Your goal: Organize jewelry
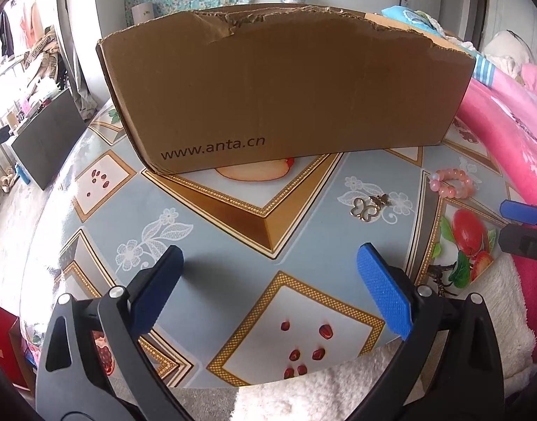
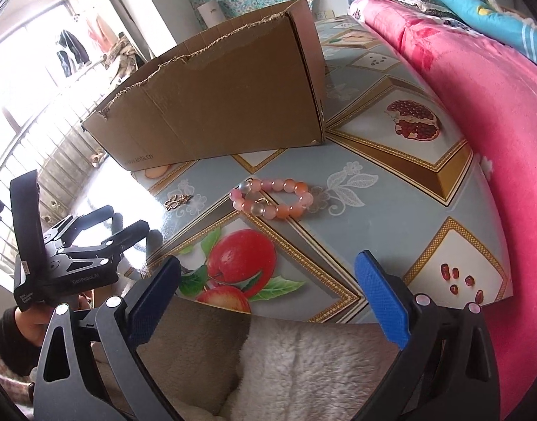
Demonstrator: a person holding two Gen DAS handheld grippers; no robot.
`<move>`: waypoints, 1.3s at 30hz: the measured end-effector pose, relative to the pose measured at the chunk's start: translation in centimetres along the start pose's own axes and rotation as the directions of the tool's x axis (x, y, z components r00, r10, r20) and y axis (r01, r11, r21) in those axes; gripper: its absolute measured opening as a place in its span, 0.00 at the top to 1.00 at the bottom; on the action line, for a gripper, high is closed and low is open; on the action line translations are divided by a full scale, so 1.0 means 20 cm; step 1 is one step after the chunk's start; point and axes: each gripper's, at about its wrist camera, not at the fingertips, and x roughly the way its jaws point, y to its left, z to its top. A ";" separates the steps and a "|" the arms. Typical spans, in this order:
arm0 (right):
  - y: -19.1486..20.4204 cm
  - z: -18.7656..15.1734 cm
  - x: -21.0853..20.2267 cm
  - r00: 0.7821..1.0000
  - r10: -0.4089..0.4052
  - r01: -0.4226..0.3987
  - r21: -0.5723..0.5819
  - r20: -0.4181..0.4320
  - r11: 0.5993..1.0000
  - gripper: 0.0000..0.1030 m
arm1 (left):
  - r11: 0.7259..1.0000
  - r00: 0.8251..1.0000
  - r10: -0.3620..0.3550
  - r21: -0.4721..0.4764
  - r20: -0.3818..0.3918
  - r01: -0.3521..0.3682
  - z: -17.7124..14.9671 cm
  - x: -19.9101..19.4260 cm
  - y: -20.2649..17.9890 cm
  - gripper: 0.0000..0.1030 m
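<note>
**Jewelry still loose on the table, both grippers empty**

The round table [image 1: 233, 210] carries a glossy printed cover: grey-blue ground, gold-bordered diamond panels, white lace flowers, red fruit and pomegranate seeds. Its surface is smooth and reflective. A pink plush blanket [image 2: 479, 122] rises along its right side, and a white fleecy cloth [image 2: 321, 368] lies at the near edge.

The open brown corrugated cardboard box [image 1: 286, 87], with a torn, ragged upper rim and a printed web address on its front wall, stands toward the far side of the table. Its interior is hidden, so what it already holds cannot be told. It is judged the likely place for the jewelry.

The left gripper [image 1: 268, 287] hovers above the near part of the table, its ribbed blue pads spread wide with nothing between them. The right gripper [image 2: 268, 291] hangs over the near edge, jaws equally wide and empty.

The pink and orange beaded bracelet [image 2: 273, 200], a closed ring of smooth, rounded, translucent beads, lies flat in front of the box, apart from it and ahead of the right gripper.

The small gold-coloured butterfly ornament [image 1: 368, 206], thin open metal outline, lies just beside the bracelet, not touching it.

Both pieces remain to be picked up; sorting appears barely begun.
</note>
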 end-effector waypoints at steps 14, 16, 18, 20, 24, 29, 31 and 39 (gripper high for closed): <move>0.03 0.04 0.03 0.998 -0.062 0.063 0.045 -0.027 0.997 0.06 | 1.000 0.999 -0.007 0.008 -0.036 0.008 0.06 0.05 -0.02 0.07; 0.04 0.03 0.03 0.996 -0.086 0.087 0.039 -0.027 0.995 0.06 | 1.000 0.999 -0.010 0.013 -0.037 0.010 0.06 0.05 -0.03 0.07; 0.05 0.02 0.03 0.994 -0.105 0.106 0.036 -0.021 0.994 0.06 | 1.000 0.999 -0.016 0.019 -0.046 0.017 0.07 0.06 -0.03 0.07; 0.06 0.01 0.03 0.993 -0.119 0.120 0.038 -0.014 0.992 0.06 | 0.999 0.998 -0.025 0.029 -0.061 0.027 0.08 0.07 -0.02 0.07; 0.08 0.01 0.04 0.986 -0.166 0.166 0.037 -0.007 0.985 0.06 | 0.998 0.996 -0.034 0.041 -0.083 0.037 0.10 0.08 -0.02 0.07; 0.11 0.01 0.07 0.975 -0.223 0.223 -0.008 -0.018 0.975 0.06 | 0.998 0.996 -0.038 0.045 -0.087 0.042 0.12 0.09 -0.03 0.07; 0.11 0.01 0.07 0.972 -0.232 0.232 -0.014 -0.020 0.973 0.06 | 0.999 0.996 -0.034 0.038 -0.082 0.037 0.13 0.09 -0.03 0.07; 0.13 0.01 0.10 0.961 -0.275 0.273 -0.060 -0.024 0.960 0.06 | 0.999 0.994 -0.024 0.024 -0.104 0.027 0.14 0.10 -0.03 0.07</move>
